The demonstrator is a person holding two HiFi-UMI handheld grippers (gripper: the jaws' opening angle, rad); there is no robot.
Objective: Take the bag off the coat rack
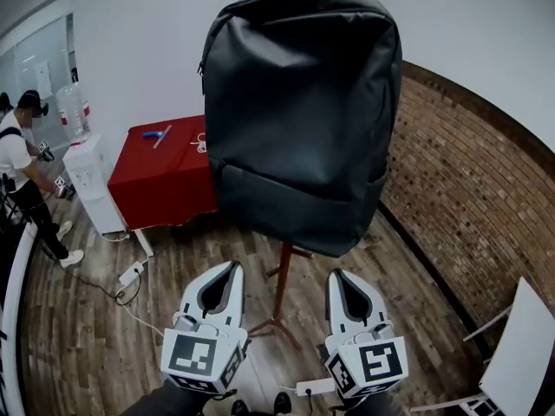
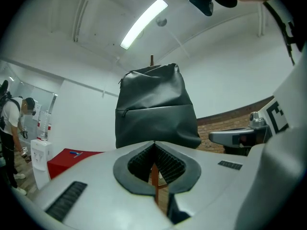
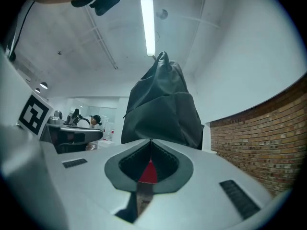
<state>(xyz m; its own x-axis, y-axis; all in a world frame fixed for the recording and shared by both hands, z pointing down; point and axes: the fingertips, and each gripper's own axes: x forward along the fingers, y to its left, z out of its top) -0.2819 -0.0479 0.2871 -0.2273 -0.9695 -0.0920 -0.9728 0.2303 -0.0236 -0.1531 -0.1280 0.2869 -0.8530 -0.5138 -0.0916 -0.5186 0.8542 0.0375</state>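
Here the bag (image 1: 299, 115), a dark grey backpack, hangs at the top of the coat rack (image 1: 280, 289). Its top loop seems to sit over the tip of the pole, so its own weight pulls it straight down and it covers the upper part of the pole. Only the thin brown pole and its feet show below the bag, standing on the wooden floor (image 1: 87, 319).

The left gripper (image 1: 236, 265) and the right gripper (image 1: 336, 274) are side by side, lower than the bag and apart from it, one on each side of the pole. I judge this is so that they can come to the bag from both sides. The jaws of both are closed, tip against tip, and they hold and touch nothing. To take the bag they must first open.

Behind, a red tabletop (image 1: 165, 180) stands by the white wall, and a brick wall (image 1: 460, 189) runs at the right.
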